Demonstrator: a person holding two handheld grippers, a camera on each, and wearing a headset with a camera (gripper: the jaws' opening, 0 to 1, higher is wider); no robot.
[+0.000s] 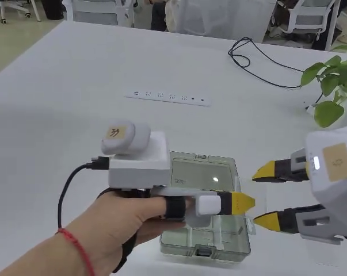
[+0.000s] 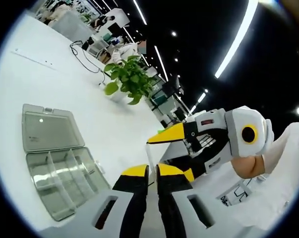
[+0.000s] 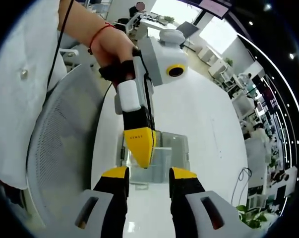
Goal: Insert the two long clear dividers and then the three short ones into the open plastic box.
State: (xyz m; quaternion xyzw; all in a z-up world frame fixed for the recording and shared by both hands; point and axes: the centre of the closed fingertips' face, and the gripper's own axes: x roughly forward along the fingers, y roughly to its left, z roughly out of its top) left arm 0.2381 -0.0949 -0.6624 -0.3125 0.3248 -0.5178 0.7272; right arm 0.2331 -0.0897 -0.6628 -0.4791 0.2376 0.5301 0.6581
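Above the open clear plastic box [image 2: 45,131], left tool [image 2: 153,171] pinches a clear divider [image 3: 161,148]; the spread right tool [image 3: 149,172] may dislodge it.

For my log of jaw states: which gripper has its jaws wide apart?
The right gripper: its yellow tips stand well apart, while the left gripper holds its tips close together.

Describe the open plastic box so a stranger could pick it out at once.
On the white table, look at the near edge, on the person's side of the white power strip. The open plastic box lies there, lid folded flat behind it. Nothing else here is smoky clear with a partitioned base.
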